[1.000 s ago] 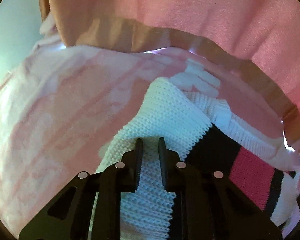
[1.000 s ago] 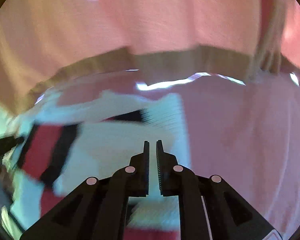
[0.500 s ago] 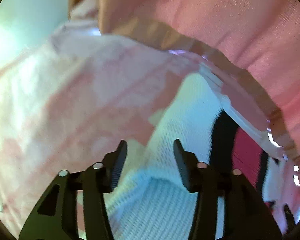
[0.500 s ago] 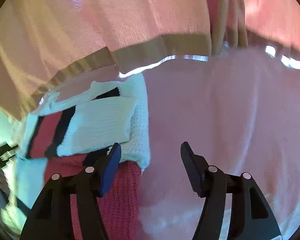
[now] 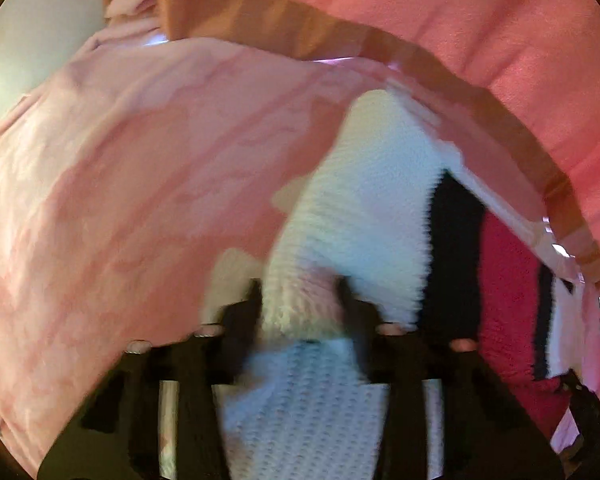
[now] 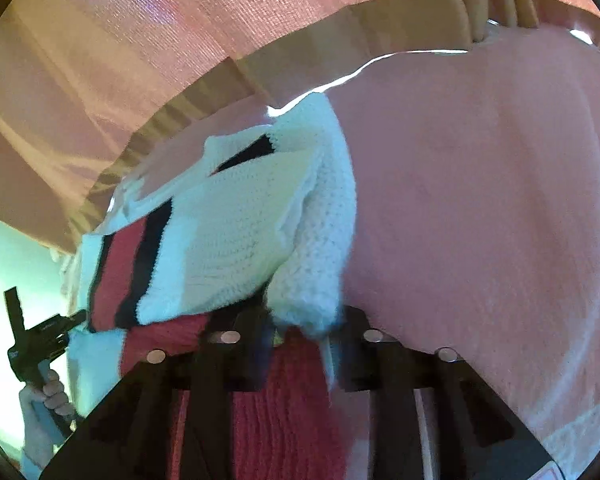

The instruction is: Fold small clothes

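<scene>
**Hand-held grippers pinch sweater edges**

Left hand-held gripper (image 5: 300,292) pinches the white knit sweater (image 5: 364,208) at its bunched edge; right hand-held gripper (image 6: 306,320) pinches another white fold. Pink blanket (image 6: 480,200) spreads open beside it, below curtains (image 6: 160,40).

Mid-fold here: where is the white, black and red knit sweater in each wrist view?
Left wrist: the knit sweater runs from centre to lower right, a white fold bunched between the left gripper fingers.
Right wrist: the sweater lies left of centre, its white edge between the right gripper fingers.
Shared landmark: the pink blanket beneath it.
</scene>
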### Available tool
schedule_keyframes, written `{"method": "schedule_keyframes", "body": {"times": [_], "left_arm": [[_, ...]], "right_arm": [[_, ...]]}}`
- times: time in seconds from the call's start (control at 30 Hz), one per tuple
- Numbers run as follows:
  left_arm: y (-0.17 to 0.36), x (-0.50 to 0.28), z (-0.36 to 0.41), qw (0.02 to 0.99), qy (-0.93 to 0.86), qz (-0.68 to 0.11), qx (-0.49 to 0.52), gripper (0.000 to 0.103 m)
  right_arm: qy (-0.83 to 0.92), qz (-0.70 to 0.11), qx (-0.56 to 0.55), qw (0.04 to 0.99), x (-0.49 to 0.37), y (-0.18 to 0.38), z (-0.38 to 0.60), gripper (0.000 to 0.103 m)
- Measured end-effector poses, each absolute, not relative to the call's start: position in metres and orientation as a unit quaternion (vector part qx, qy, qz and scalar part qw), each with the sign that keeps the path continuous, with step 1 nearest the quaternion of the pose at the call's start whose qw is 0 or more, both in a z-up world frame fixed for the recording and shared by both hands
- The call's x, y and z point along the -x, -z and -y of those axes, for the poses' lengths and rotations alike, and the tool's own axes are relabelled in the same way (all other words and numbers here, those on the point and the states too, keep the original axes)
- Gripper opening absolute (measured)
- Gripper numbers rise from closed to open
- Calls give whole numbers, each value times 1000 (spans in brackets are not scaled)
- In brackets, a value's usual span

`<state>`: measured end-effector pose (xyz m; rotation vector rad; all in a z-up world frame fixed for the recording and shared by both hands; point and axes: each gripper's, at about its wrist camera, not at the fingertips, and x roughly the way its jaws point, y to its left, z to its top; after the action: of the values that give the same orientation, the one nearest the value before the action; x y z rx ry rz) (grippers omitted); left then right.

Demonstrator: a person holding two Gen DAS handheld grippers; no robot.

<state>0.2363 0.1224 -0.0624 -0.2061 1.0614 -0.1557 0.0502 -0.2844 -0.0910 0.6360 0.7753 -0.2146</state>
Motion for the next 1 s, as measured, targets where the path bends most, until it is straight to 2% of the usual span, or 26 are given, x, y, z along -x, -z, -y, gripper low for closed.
{"method": "schedule_keyframes", "body": {"times": [0.1,0.13,0.23,0.3,0.37,0.43,0.5,0.63,0.8,0.87,1.0], "left_arm": [[60,-236,-117,857,60,-506,83,26],[65,-238,-115,855,51,-511,71,32],[60,-234,-119,854,60,-511,78,34],[48,-221,-127,852,73,-509,95,41],[38,-197,-137,859,75,-498,92,60],[34,-171,-145,860,81,-498,80,66],[37,-141,-153,855,84,-508,66,69],[51,-82,-181,843,76,-528,68,70],[68,-27,-200,833,80,-544,67,71],[70,-10,-200,833,93,-543,53,78],[78,12,-197,826,95,-554,42,83]], "right_arm": [[133,-344,-234,899,-42,67,277,21],[137,-356,-210,900,-46,68,273,25],[128,-415,-209,876,-49,82,268,37],[133,-403,-210,881,-27,74,261,47],[127,-400,-219,881,5,69,249,51],[117,-407,-219,879,40,70,232,52],[108,-417,-214,877,70,76,214,57],[96,-444,-188,871,138,99,173,57],[63,-456,-214,862,186,114,150,57],[55,-455,-199,866,191,116,142,58],[44,-448,-188,873,190,116,133,58]]}}
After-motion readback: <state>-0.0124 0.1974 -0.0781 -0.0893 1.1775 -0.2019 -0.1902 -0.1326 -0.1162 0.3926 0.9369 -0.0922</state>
